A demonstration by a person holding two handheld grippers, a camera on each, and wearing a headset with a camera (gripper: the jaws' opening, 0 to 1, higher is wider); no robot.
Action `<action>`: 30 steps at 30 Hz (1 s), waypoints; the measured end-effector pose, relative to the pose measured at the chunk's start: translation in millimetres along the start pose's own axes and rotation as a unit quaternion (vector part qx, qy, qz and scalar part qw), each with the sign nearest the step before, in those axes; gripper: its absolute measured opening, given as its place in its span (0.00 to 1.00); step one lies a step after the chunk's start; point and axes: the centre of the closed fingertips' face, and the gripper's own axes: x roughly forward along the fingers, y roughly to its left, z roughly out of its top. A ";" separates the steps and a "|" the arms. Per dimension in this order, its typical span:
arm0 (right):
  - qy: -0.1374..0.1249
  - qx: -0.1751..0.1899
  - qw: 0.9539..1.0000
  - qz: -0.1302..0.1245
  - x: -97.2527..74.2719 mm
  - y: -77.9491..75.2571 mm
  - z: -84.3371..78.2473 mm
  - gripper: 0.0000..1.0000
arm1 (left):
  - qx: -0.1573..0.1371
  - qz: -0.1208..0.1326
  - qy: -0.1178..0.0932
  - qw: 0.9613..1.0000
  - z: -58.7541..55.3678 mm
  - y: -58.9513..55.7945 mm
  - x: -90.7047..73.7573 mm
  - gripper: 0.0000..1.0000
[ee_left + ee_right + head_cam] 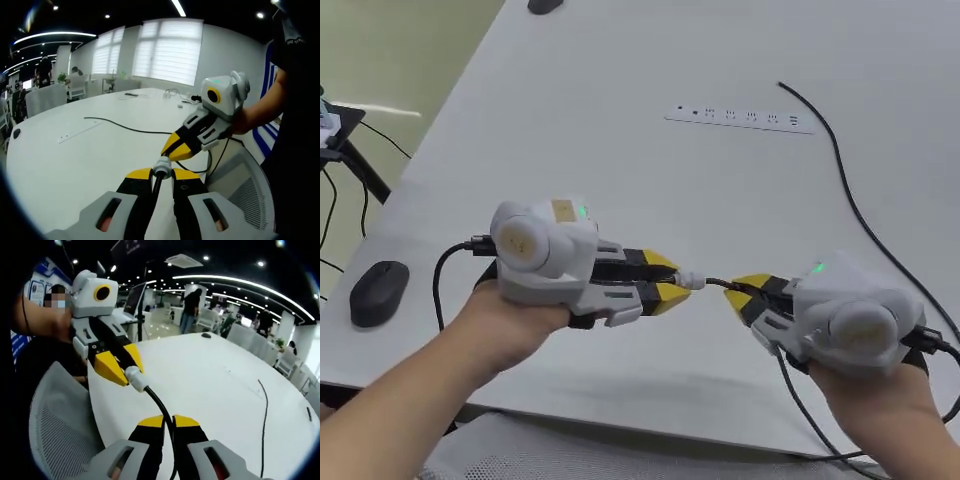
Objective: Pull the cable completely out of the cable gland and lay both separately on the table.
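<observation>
Hovering mid-frame over the table (620, 170), left gripper (678, 279) is clamped on the white cable gland (693, 282), right gripper (736, 292) pinching the black cable (717, 283) just beside it. Power strip (740, 117) sits upper middle, loose cord (855, 210) down the right, mouse (378, 292) lower left, all well apart.

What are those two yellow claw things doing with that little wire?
A person holds a gripper in each hand above a white table. The left gripper is shut on a small white cable gland. The right gripper is shut on the black cable that comes out of it. The cable is not yet out of the cable gland, and both are held in the air rather than lying on the table.
</observation>
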 end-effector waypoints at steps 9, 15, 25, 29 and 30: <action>0.005 0.134 0.991 -0.018 -3.7 -19.4 -30.1 0.01 | 0.000 0.000 -0.001 1.000 -0.9 -1.9 -0.5 0.15; 0.010 0.193 0.981 -0.031 -6.2 -28.0 -47.4 0.01 | 0.001 -0.001 -0.002 1.000 -0.4 -2.2 -1.4 0.15; 0.010 0.339 0.940 -0.044 -8.9 -31.0 -72.5 0.02 | 0.002 -0.004 -0.003 1.000 -1.9 -6.0 -2.5 0.15; 0.024 0.355 0.933 -0.044 -4.8 -28.5 -84.8 0.02 | 0.002 -0.003 -0.002 1.000 -3.2 -7.3 -2.9 0.15; 0.023 0.366 0.929 -0.045 -4.4 -27.5 -86.3 0.02 | 0.003 -0.003 -0.002 1.000 -3.6 -7.6 -3.0 0.15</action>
